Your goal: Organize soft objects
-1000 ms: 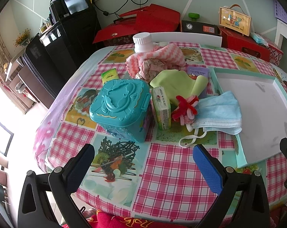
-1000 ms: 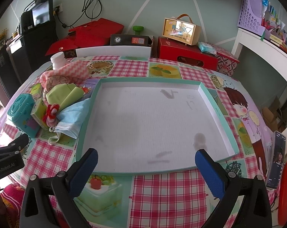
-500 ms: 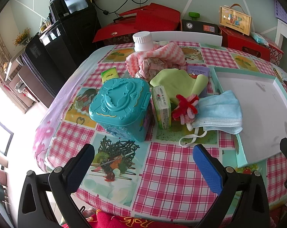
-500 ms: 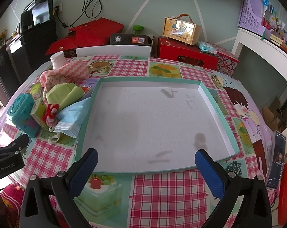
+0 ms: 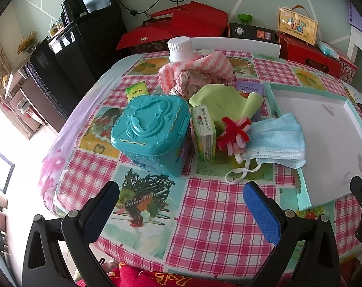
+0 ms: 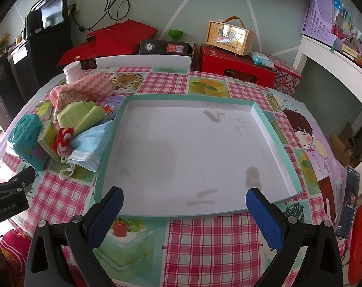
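Observation:
A pile of soft things lies on the checked table: a blue face mask [image 5: 275, 141] [image 6: 90, 143], a red and pink yarn bow [image 5: 233, 132] [image 6: 63, 137], a green cloth [image 5: 222, 100] [image 6: 80, 114] and a pink zigzag towel [image 5: 197, 71] [image 6: 85, 87]. The mask overlaps the left rim of a shallow white tray with a teal rim [image 5: 303, 192] [image 6: 264, 124], which holds nothing. My left gripper [image 5: 181, 209] is open and empty, near the table's front edge before the pile. My right gripper [image 6: 184, 215] is open and empty over the tray's near edge.
A teal plastic box [image 5: 151, 129] and a green tissue pack [image 5: 203, 132] stand left of the pile. A white bottle [image 5: 181, 49] stands behind the towel. A phone [image 6: 349, 198] lies at the table's right edge. Red boxes stand beyond the table.

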{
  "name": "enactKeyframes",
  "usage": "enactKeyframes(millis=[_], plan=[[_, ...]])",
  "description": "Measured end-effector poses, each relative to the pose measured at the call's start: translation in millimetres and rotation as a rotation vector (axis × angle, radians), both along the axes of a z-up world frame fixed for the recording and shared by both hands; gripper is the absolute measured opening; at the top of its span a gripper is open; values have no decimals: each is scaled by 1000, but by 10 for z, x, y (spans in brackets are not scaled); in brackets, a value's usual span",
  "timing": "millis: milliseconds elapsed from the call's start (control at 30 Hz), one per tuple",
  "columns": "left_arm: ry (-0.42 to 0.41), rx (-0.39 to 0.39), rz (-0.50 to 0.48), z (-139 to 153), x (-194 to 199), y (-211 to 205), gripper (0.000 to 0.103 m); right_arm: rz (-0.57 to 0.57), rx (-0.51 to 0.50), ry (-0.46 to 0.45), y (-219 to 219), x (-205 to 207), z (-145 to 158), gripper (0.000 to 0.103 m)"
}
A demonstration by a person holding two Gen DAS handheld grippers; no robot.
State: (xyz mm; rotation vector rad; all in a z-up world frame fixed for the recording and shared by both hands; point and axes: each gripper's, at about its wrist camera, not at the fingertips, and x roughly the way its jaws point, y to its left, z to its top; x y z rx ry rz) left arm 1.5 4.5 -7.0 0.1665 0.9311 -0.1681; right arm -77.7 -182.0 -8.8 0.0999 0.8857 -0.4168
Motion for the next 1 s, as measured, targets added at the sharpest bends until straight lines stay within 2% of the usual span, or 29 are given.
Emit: enactKeyframes(millis=[133, 233, 333, 400, 500, 567, 633, 733, 833, 1000], plan=[[-26, 5, 3, 26, -9, 48, 103, 3, -12, -10, 21, -16, 32, 103], [5, -64, -2, 79, -9, 144, 103, 21, -21, -51, 53, -69, 104, 103], [79, -103, -22, 117, 54, 223, 103, 64, -14, -93, 114, -103, 175, 103], [112, -117, -31, 153, 120, 239, 103, 93, 20, -101, 158, -60, 186, 103], [97, -166, -54, 222, 187, 254, 103, 133, 98, -119, 209, 23, 189, 103], [145, -183, -66, 235, 236, 229, 103, 164, 129, -129, 255, 98, 203, 103], [144, -202, -83, 230, 254, 201, 103, 188, 148, -129, 290, 178, 198, 103], [166, -202, -102, 174, 285, 150, 103, 213, 186, -129, 328, 292, 190, 103], [158, -182, -66, 136, 310, 139, 103, 232, 208, -117, 348, 385, 165, 102], [139, -178, -35, 71, 383, 145, 103, 241, 266, -94, 303, 536, 66, 90]])
